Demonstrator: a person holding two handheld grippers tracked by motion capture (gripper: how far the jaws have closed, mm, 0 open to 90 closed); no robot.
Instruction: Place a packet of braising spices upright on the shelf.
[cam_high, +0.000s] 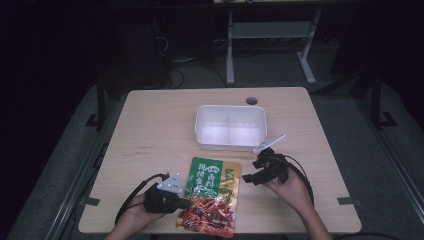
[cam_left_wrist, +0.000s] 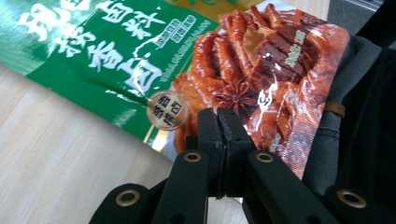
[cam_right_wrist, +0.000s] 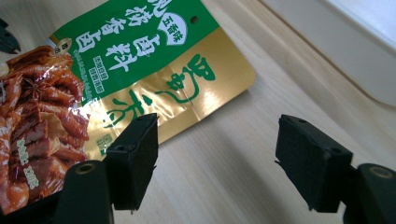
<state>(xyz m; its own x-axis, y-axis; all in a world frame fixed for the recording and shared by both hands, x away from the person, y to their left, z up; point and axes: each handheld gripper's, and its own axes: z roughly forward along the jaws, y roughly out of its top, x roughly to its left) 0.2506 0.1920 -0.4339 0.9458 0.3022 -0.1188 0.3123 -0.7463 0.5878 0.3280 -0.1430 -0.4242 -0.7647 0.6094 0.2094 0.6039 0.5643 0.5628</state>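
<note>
Wood table (cam_high: 150, 125), white tub (cam_high: 230, 127) behind pouch (cam_high: 212, 197)

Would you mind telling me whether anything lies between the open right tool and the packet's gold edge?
Nothing visible does. The right tool is open over bare table, and the packet lies just beside one of its pads. The white tray sits on the far side, off that path. The left tool is shut on the packet's red end.
</note>
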